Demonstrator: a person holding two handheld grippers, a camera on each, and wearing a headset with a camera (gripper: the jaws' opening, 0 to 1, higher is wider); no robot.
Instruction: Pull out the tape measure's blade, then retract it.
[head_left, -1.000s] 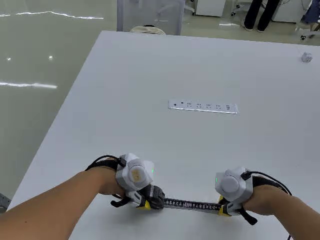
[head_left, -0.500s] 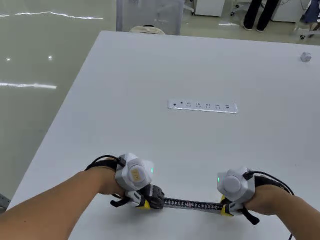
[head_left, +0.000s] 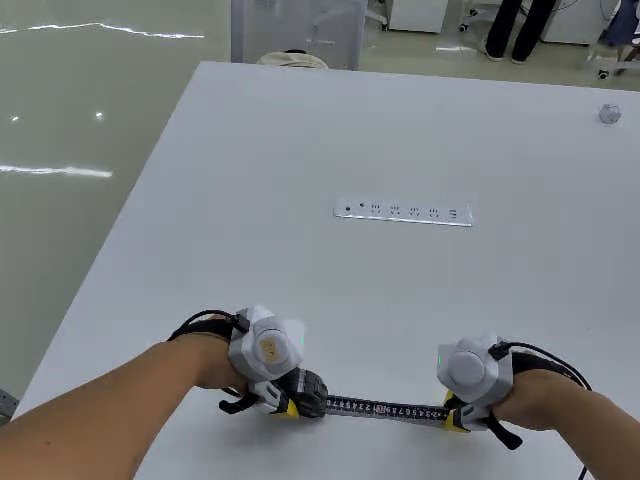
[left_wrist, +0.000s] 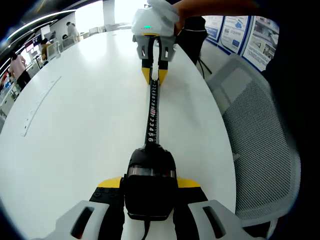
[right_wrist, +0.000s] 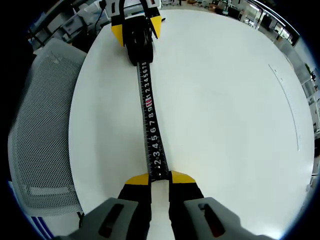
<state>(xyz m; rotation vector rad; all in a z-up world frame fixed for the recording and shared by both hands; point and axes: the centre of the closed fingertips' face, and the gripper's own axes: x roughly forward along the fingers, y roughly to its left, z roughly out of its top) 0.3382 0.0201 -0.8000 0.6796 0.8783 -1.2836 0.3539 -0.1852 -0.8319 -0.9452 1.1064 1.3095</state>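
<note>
Low on the white table (head_left: 330, 130), a black tape measure case (head_left: 305, 393) sits with my left gripper (head_left: 288, 404) shut on it. The left gripper view shows the case (left_wrist: 150, 170) wedged between the yellow-tipped jaws of my left gripper (left_wrist: 150, 183). The numbered blade (head_left: 385, 409) lies straight along the table to my right gripper (head_left: 452, 418). In the right gripper view, my right gripper (right_wrist: 159, 178) is shut on the blade (right_wrist: 150, 115) at its tip. The case (right_wrist: 139, 42) lies at the far end. Each gripper faces the other: right gripper (left_wrist: 155, 75), left gripper (right_wrist: 136, 25).
A white power strip (head_left: 403, 212) is set flush in the table's middle. A small grey object (head_left: 609, 114) lies at the far right. A grey mesh chair (left_wrist: 255, 135) stands just off the near table edge. People stand beyond the far edge (head_left: 515, 25).
My right gripper has drifted slightly to the right, drawing a little more blade out. The left gripper and the case have held still.
</note>
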